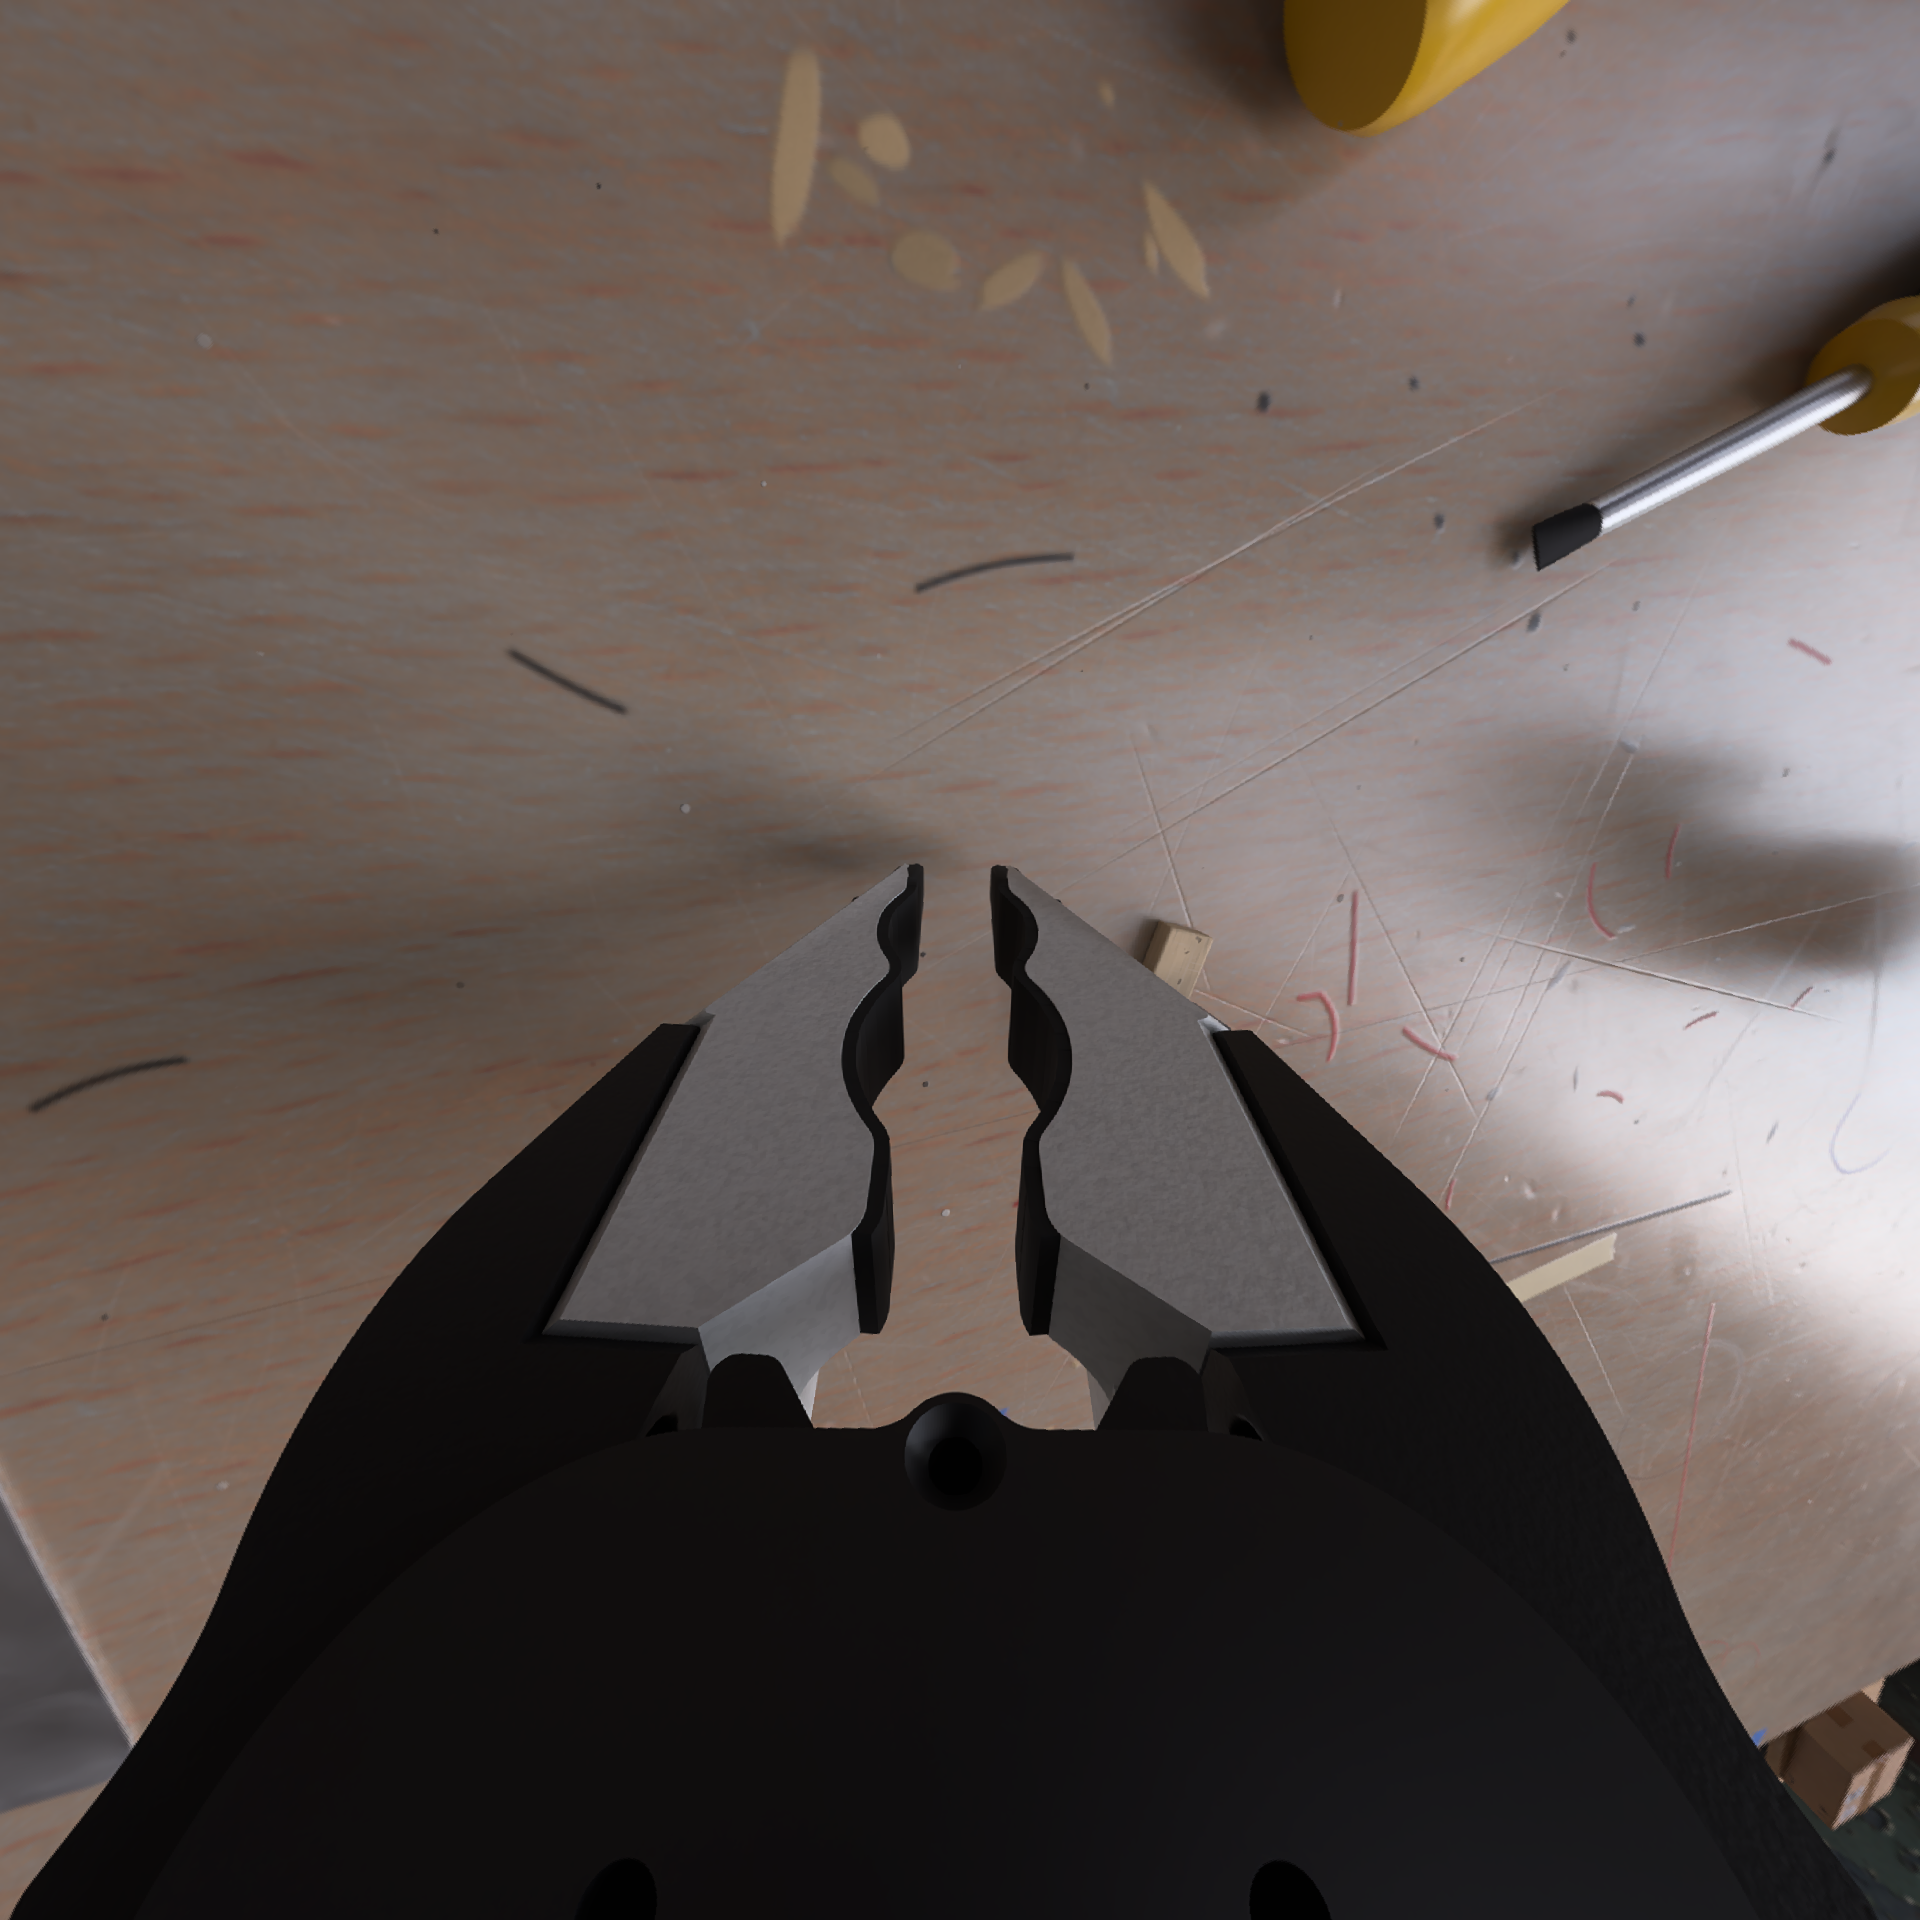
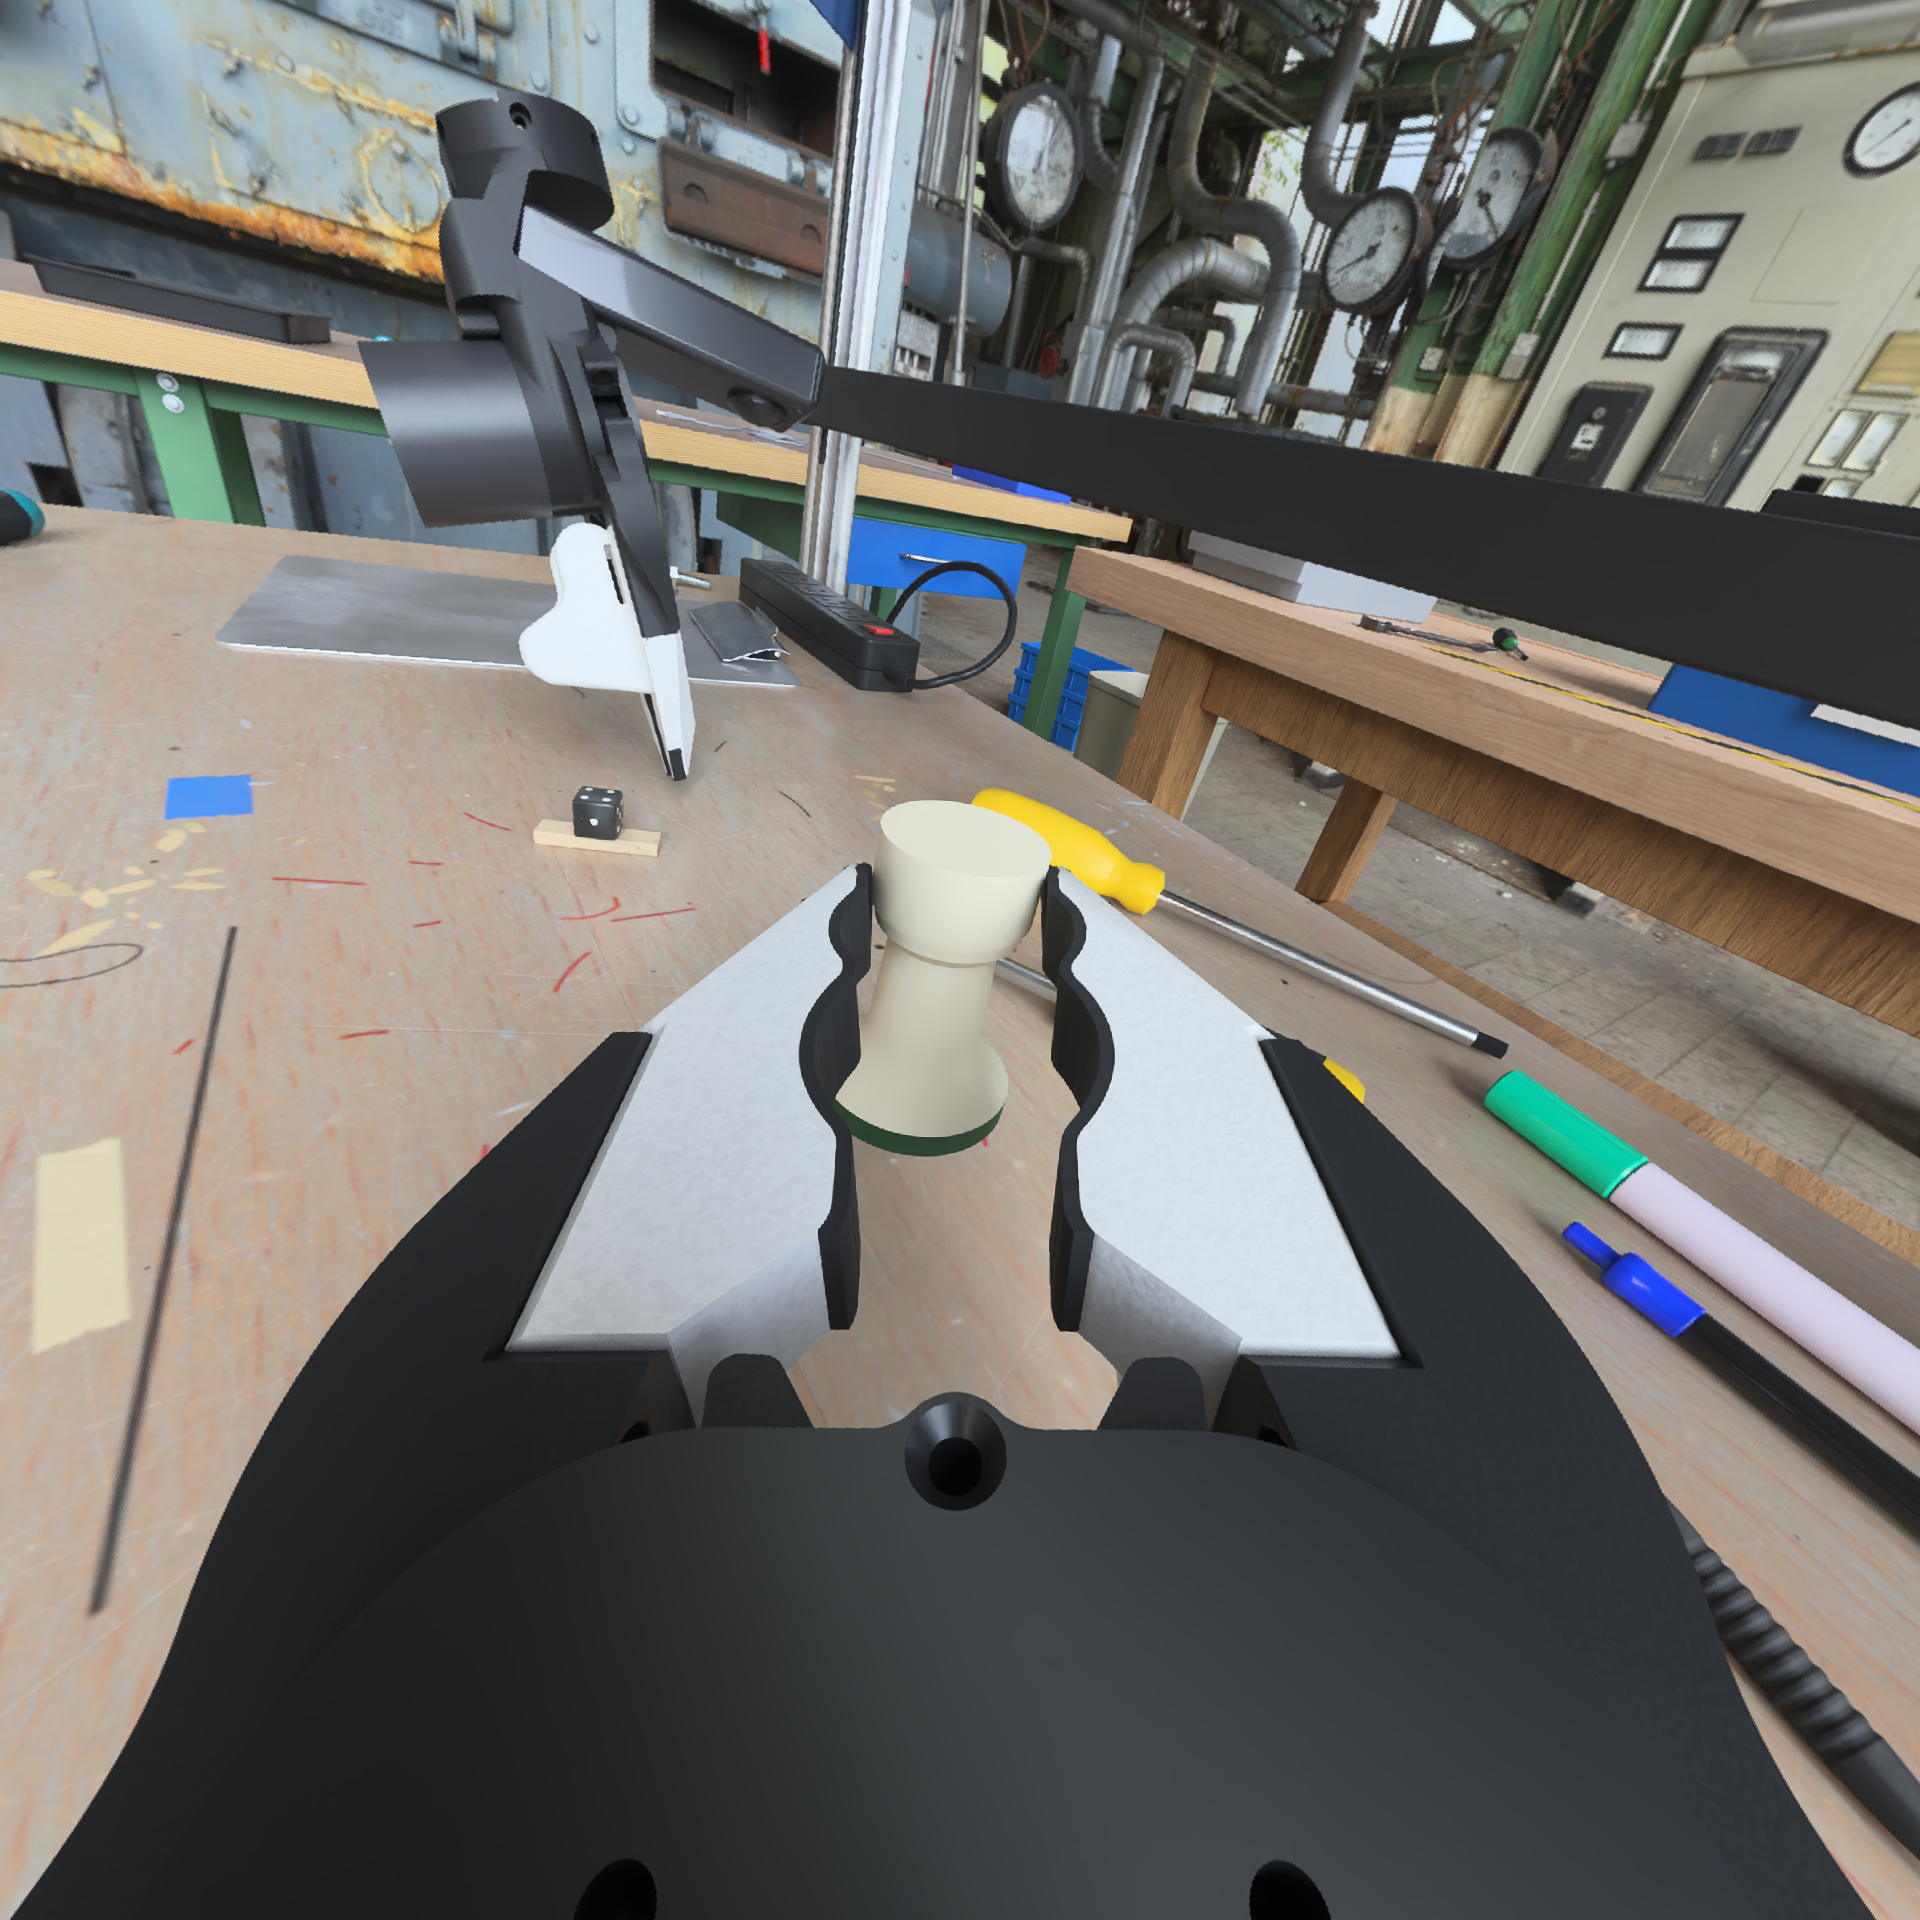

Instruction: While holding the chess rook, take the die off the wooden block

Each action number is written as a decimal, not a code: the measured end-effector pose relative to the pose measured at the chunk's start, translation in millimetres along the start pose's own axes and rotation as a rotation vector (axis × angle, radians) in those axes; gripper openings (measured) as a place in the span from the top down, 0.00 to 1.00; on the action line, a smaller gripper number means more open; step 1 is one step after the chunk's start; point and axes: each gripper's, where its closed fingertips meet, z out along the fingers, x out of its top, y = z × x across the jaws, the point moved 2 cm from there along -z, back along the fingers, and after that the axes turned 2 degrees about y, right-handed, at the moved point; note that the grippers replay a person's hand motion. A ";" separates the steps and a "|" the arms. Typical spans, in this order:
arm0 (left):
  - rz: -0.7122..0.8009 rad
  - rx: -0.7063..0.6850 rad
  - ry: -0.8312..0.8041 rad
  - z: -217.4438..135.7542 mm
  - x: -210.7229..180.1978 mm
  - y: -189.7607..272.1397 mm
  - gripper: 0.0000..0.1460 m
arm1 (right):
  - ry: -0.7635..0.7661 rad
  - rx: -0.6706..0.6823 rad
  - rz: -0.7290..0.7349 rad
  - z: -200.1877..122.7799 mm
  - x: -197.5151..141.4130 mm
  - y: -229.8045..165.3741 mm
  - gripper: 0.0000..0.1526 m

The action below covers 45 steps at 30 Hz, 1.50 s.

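The black die (image 2: 597,811) sits on a thin wooden block (image 2: 596,840) on the table, far ahead and left in the right wrist view. My right gripper (image 2: 956,883) is shut on the cream chess rook (image 2: 940,977), held near the table. My left gripper (image 2: 675,769) hangs tip-down just right of and behind the die, without touching it. In the left wrist view the left gripper (image 1: 954,873) has a narrow gap between its jaws and holds nothing. A corner of the wooden block (image 1: 1177,951) shows beside its right finger. The die is hidden there.
A yellow-handled screwdriver (image 2: 1070,847) lies right of the rook; it also shows in the left wrist view (image 1: 1704,447), with another yellow rounded object (image 1: 1392,52) at the top. A green-capped pen (image 2: 1714,1247), a blue pen (image 2: 1642,1278), a power strip (image 2: 831,623) and a metal sheet (image 2: 364,613) lie around.
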 end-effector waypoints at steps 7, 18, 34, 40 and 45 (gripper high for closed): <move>0.052 -0.007 0.011 -0.4 1.6 0.4 0.83 | -0.009 0.005 -0.007 0.8 -1.0 -1.1 0.79; 0.148 -0.207 0.143 -35.1 -14.9 36.9 0.86 | -0.014 0.001 -0.014 0.6 -1.4 -1.2 0.79; 0.491 -0.261 0.093 -11.2 -155.9 151.0 0.64 | -0.028 -0.028 -0.040 -1.3 -1.8 0.1 0.79; 0.425 -0.156 0.457 -42.1 -102.0 115.1 0.61 | -0.030 -0.030 -0.031 -0.9 -2.3 1.1 0.79; 0.451 0.060 0.401 -23.1 -67.0 69.9 0.64 | -0.036 -0.016 -0.046 -0.3 -2.7 -1.7 0.79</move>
